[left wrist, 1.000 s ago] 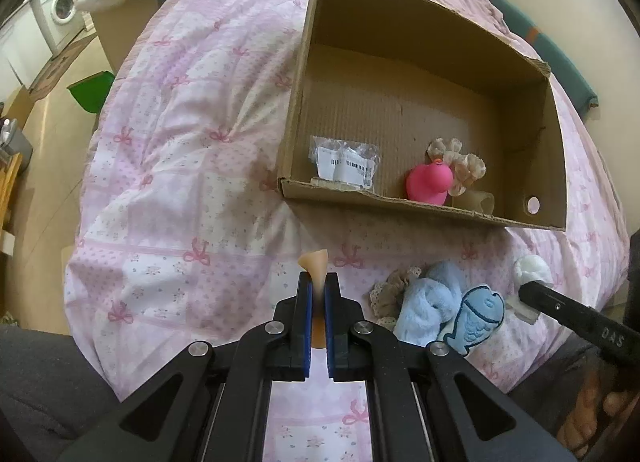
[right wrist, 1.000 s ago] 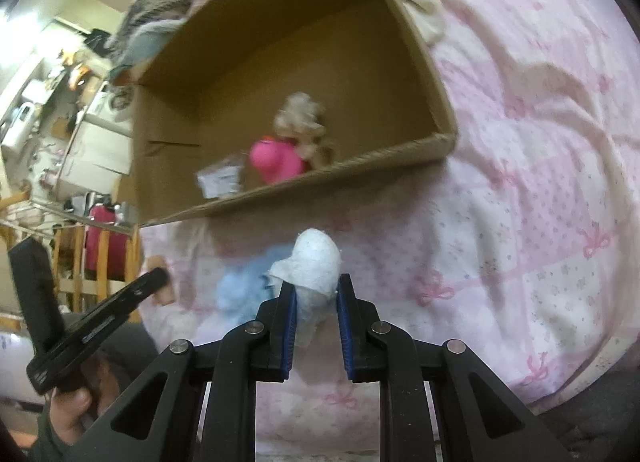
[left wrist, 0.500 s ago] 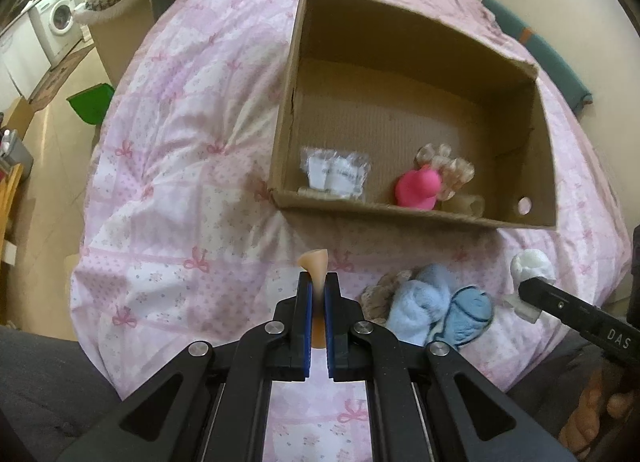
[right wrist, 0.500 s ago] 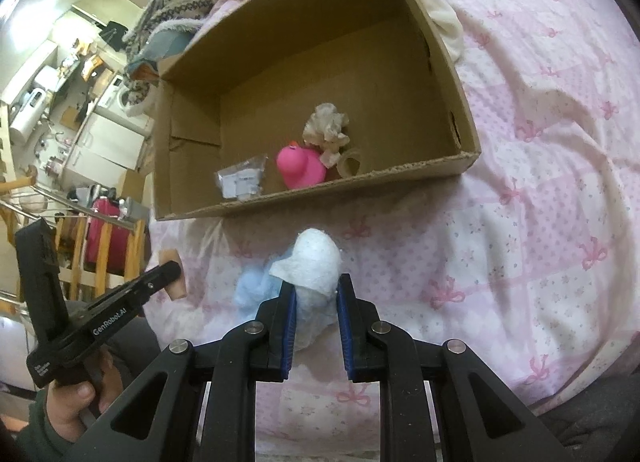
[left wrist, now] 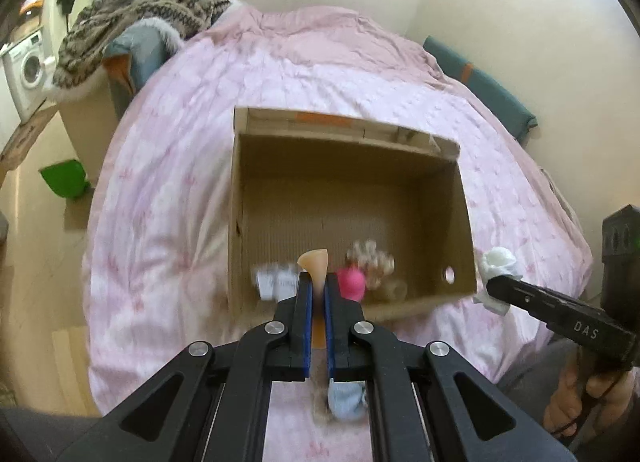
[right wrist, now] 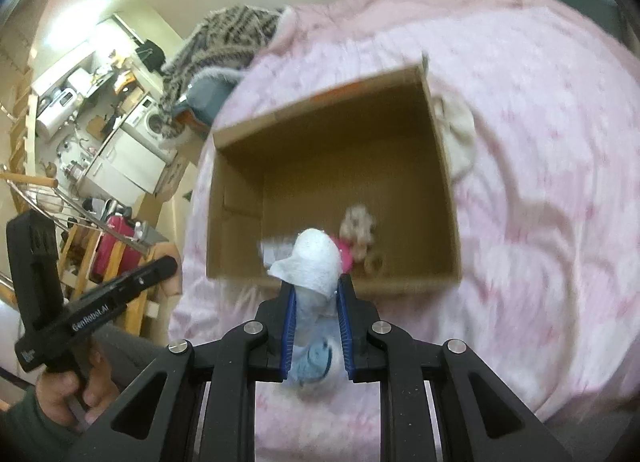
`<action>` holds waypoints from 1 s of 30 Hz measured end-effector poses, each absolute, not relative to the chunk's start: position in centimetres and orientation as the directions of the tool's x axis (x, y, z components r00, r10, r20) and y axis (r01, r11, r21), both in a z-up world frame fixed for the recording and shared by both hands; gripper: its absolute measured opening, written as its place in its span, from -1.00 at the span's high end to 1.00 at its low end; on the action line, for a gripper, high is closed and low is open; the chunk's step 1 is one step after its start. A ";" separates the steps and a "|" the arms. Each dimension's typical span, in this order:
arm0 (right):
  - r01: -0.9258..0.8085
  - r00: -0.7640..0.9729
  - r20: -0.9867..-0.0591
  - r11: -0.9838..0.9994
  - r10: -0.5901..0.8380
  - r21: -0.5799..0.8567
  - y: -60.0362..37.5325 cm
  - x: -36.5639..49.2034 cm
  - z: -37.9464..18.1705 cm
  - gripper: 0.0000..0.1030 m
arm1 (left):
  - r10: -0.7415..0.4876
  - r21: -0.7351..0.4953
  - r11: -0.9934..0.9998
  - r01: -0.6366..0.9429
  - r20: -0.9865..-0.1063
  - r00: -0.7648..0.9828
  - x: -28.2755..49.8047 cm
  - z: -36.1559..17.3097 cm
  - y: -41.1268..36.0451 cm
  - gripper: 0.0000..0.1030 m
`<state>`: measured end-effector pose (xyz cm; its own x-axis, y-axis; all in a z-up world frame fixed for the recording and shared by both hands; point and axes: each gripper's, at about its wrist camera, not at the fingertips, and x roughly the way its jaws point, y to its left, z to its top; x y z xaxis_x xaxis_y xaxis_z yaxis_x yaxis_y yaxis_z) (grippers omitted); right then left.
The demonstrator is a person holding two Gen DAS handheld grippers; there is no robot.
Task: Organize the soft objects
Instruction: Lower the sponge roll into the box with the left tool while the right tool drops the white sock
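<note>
Grippers poised over a cardboard box (left wrist: 464,221) on a pink bed (left wrist: 160,181): left gripper (left wrist: 316,282) clamped tight on a peach soft piece (left wrist: 314,262), right gripper (right wrist: 316,294) pinching a white soft bundle (right wrist: 316,258).

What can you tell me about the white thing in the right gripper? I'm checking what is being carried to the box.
The white soft object is a rounded, egg-like lump wrapped in crinkly white material, with a loose flap sticking out on its left. The right gripper is shut on its lower part, blue pads pressing both sides, so its dome stands above the fingertips. It is held in the air, in front of the cardboard box, touching nothing else.
</note>
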<state>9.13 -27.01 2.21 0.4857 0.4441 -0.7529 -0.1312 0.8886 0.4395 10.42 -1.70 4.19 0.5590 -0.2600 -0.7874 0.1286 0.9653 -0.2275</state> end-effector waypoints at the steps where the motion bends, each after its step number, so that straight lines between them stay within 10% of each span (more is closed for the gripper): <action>1: -0.121 0.486 -0.753 0.887 0.444 0.445 -27.3 9.7 2.4 0.60 | -0.271 -0.242 0.962 0.126 -0.789 0.551 11.0 4.3 -1.7 0.90; 30: -0.073 0.459 -0.848 0.963 0.263 0.259 -25.7 14.4 -3.4 0.60 | -0.186 -0.150 0.982 0.112 -0.857 0.481 15.8 -3.5 -4.1 0.90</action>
<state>14.45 -25.69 -3.43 0.4594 0.2629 -0.8484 -0.0734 0.9632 0.2587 15.78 -4.09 -3.50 0.4812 -0.1857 -0.8567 0.1120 0.9823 -0.1500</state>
